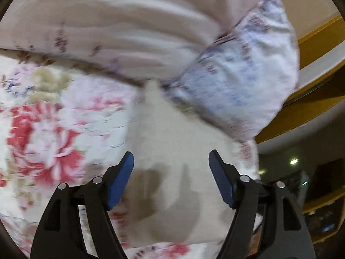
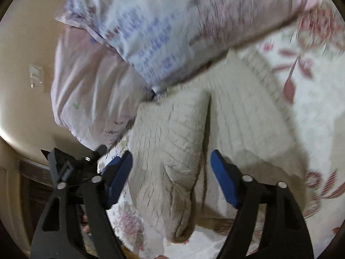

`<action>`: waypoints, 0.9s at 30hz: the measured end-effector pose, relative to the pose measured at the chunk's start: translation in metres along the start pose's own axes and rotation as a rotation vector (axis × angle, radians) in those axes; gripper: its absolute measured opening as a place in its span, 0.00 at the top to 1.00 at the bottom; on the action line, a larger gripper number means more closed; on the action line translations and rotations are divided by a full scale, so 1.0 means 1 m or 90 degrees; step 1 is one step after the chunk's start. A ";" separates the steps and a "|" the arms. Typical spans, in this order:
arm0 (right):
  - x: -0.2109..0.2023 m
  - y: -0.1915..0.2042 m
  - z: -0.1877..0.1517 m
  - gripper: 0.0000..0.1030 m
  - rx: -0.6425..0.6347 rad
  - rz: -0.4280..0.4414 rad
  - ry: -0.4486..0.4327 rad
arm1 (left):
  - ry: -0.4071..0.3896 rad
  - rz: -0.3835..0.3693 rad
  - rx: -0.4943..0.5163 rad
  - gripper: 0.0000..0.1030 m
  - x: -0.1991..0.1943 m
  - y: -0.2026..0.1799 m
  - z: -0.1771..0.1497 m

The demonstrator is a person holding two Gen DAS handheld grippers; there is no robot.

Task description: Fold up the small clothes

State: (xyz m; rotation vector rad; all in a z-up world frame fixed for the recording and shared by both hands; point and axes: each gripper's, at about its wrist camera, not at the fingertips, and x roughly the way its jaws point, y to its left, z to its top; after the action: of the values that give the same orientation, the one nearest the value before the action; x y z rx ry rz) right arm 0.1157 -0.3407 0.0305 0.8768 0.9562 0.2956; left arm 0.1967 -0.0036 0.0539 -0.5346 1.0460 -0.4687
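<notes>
Both views are smeared by motion blur. In the left wrist view the garment (image 1: 172, 151) ahead of the fingers (image 1: 120, 181) shows no weave, and its near edge is cut off by the frame. The pillow (image 1: 243, 75) beyond the fingertips has an unreadable print. In the right wrist view the garment's (image 2: 168, 151) far end is hidden under the pillow (image 2: 151, 34). The sheet's (image 2: 312, 82) flowers are streaked.

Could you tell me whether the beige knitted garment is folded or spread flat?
Folded: the beige knitted garment lies doubled, rounded folds meeting along a central crease.
</notes>
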 end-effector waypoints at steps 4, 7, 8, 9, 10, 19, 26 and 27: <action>0.019 -0.004 -0.002 0.39 0.029 -0.001 0.037 | 0.044 0.045 -0.009 0.30 0.014 0.016 -0.011; 0.034 -0.006 -0.006 0.43 0.039 -0.003 0.060 | 0.071 0.053 -0.012 0.29 0.025 0.020 -0.017; 0.037 -0.006 -0.007 0.47 0.038 -0.009 0.062 | 0.072 0.052 -0.012 0.29 0.028 0.019 -0.016; 0.040 -0.005 -0.008 0.51 0.034 -0.011 0.065 | 0.073 0.049 -0.010 0.29 0.029 0.018 -0.019; 0.043 -0.004 -0.007 0.54 0.035 -0.008 0.066 | 0.075 0.046 -0.010 0.29 0.031 0.016 -0.019; 0.058 0.001 -0.008 0.63 0.034 0.012 0.049 | 0.103 0.001 -0.040 0.29 0.048 0.013 -0.030; 0.057 0.009 -0.007 0.86 -0.006 -0.015 0.040 | 0.120 -0.010 -0.032 0.29 0.055 0.011 -0.028; 0.055 0.014 -0.007 0.87 -0.023 -0.027 0.035 | 0.120 -0.010 -0.032 0.29 0.056 0.012 -0.027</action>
State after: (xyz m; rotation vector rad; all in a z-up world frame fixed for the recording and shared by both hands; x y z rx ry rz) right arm 0.1430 -0.2961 0.0073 0.8181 1.0170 0.3011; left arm 0.1973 -0.0326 -0.0020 -0.5513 1.2381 -0.5142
